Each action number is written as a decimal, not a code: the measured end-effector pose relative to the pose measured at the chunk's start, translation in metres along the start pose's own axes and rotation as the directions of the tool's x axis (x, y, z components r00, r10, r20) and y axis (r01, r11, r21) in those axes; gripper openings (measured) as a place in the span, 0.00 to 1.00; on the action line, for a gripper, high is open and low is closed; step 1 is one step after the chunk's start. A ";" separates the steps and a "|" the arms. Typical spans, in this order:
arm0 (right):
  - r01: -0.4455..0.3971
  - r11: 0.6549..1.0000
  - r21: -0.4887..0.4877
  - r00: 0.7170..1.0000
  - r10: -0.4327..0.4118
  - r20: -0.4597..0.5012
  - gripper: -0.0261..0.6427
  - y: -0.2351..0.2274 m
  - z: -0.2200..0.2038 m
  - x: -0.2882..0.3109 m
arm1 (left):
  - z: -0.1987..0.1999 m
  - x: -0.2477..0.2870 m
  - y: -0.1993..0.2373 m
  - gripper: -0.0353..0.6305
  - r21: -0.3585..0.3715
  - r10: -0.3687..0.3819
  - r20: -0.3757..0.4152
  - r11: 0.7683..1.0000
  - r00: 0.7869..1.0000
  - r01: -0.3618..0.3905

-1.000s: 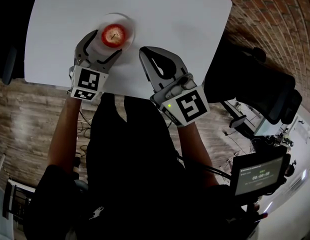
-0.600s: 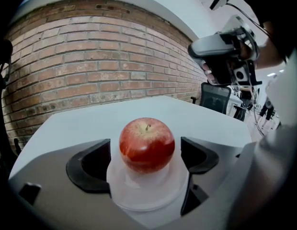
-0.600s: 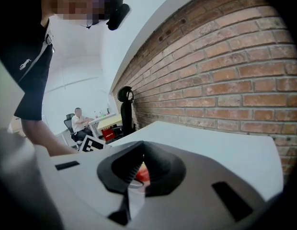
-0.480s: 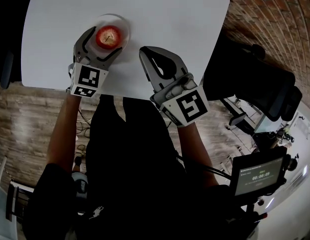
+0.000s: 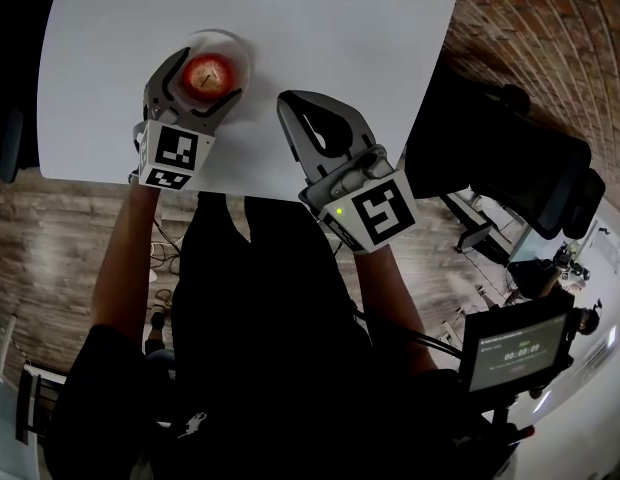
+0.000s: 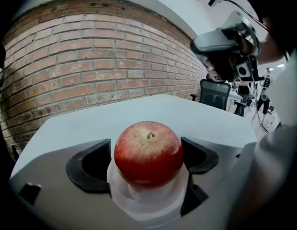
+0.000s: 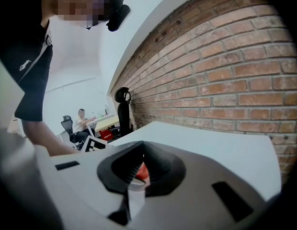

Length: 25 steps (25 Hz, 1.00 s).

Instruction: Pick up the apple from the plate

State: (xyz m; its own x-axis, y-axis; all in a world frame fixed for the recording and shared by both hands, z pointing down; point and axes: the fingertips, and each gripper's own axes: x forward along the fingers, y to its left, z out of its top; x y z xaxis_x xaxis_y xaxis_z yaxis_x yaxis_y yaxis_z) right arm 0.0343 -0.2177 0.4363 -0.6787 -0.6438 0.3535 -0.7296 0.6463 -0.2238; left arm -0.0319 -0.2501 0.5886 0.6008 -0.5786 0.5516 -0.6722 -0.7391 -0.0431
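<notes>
L gripper (image 5: 204,80) jaws wide apart, either side of red apple (image 6: 147,152), pads not clearly pressing it. Apple sits on clear plate (image 5: 241,54) near tabletop (image 5: 330,28) front-left edge. R gripper (image 5: 298,113) jaws together, empty, over tabletop.

Glossy, waxy red skin on the apple (image 6: 148,152), a smooth, milky, translucent plastic look to the plate (image 6: 153,212), a matt white tabletop (image 5: 320,38), the left claw (image 5: 202,76) in matt grey plastic with dull black pads (image 6: 88,166), and rough, unpainted brick on the wall (image 6: 91,56) behind.
</notes>
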 end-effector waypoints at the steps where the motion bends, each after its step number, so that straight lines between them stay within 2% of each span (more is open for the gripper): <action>1: 0.000 1.000 0.001 1.000 0.000 0.003 0.04 0.000 0.001 0.000 | 0.001 0.001 0.000 0.73 0.000 -0.002 0.001 1.000 1.000 0.002; 5: -0.006 1.000 0.004 1.000 0.006 0.014 0.04 0.001 0.002 -0.002 | 0.002 0.002 -0.001 0.72 -0.014 -0.010 0.003 1.000 1.000 0.010; 7: -0.004 1.000 0.001 1.000 0.004 0.014 0.04 0.000 0.003 -0.002 | 0.003 0.002 -0.001 0.68 -0.017 -0.016 0.004 1.000 1.000 0.016; 18: 0.001 1.000 -0.004 0.999 -0.001 0.038 0.04 -0.003 0.009 -0.007 | 0.018 0.002 -0.004 0.67 -0.013 -0.033 0.017 0.999 0.999 0.033; 25: 0.011 1.000 -0.021 0.998 -0.010 0.065 0.04 -0.008 0.016 -0.012 | 0.037 -0.005 -0.003 0.67 -0.001 -0.013 0.050 1.000 0.999 0.013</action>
State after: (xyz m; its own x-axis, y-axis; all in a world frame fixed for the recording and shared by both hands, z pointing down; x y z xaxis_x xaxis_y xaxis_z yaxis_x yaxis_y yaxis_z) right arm 0.0469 -0.2211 0.4196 -0.6755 -0.6754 0.2959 -0.7352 0.6475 -0.2004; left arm -0.0171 -0.2582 0.5548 0.6305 -0.5855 0.5096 -0.6647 -0.7463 -0.0350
